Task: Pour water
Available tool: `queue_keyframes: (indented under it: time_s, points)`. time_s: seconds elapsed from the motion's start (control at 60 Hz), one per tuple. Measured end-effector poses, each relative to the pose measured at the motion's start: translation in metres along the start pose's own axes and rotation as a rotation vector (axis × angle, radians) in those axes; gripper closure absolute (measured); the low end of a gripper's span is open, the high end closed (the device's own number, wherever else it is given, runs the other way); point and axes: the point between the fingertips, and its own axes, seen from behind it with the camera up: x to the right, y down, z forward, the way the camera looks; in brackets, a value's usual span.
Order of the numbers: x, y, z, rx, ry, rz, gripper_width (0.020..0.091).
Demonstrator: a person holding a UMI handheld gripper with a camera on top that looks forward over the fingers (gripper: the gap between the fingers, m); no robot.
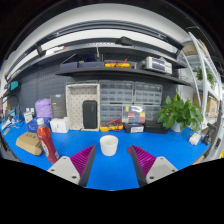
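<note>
Two task items on blue table (40, 170): red bottle (45, 140) at left w/ brown item beside it, white cup (109, 145) centre, just ahead of gripper (112, 160). Fingers spread wide, holding nothing. Plant (180, 112) far right. Pouring not begun, imo; bottle grab, pour into cup both left.

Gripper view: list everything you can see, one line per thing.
cup: one, white, on the blue table just ahead of and between the fingers
bottle: one, red, standing on the table left of the fingers
table: one, blue top
plant: one, green, far right on the table
black box: one, at the back wall
shelf: one, dark, above the table
tool: one, pink pads, open, holding nothing
</note>
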Motion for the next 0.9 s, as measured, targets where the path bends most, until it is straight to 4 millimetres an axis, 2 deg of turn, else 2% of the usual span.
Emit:
queue_keyframes:
  time_s: [0.067, 0.167, 0.283, 0.417, 0.533, 0.633, 0.767, 0.9]
  points:
    - [-0.010, 0.011, -0.003, -0.013, -0.017, -0.006, 0.0400]
    - [-0.043, 0.029, -0.005, -0.032, -0.053, 0.005, 0.0397]
    - [-0.102, 0.057, -0.009, -0.072, -0.126, 0.002, 0.0397]
    - [-0.172, 0.075, -0.006, -0.098, -0.211, 0.009, 0.0398]
    - [-0.224, 0.079, 0.002, -0.113, -0.257, -0.003, 0.0395]
    - [-0.258, 0.075, 0.017, -0.107, -0.276, -0.008, 0.0390]
    - [-0.286, 0.063, 0.049, -0.088, -0.268, -0.007, 0.0389]
    - [-0.298, 0.053, 0.082, -0.069, -0.249, -0.012, 0.0387]
